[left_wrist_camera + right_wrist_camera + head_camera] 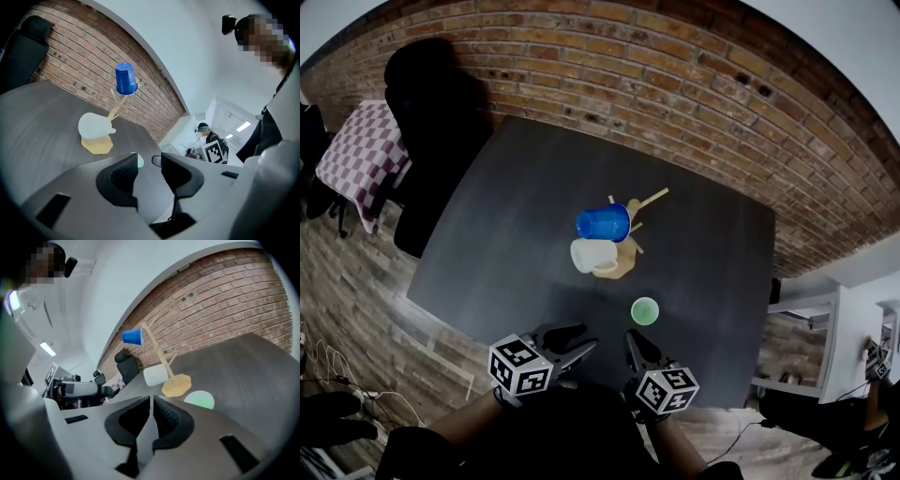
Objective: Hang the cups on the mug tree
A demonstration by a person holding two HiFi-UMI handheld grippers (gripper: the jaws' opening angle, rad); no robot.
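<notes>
The dark table (487, 234) fills the middle of the head view, w/ the brick wall behind it at the top. The wooden mug tree (619, 262) stands approx. in the table's centre. The two tools are at the bottom edge. The left gripper (149, 161) has its jaws about half apart and nothing between the pads. The right gripper (151, 401) has its jaws pressed together and is empty. In my judgement two cups are done and the step now is to fetch the last one, which stands just above the right gripper in the head view. To do it well, the chosen gripper should open wider before it goes in. It should then take the cup wall w/ one pad inside and one outside, and close gently so the cup does not tip or slide on the smooth top. I cannot tell if this cup has a handle, so check that first, because it decides how the cup goes on a peg. As for the containers, the white cup (592, 254) hangs low on the tree, just beside the base. The blue cup (603, 222) sits on a higher branch, bottom up. The green cup (645, 310) stands alone on the table, below the tree in the frame, mouth up. It looks empty, and no contents show in the other two.
</notes>
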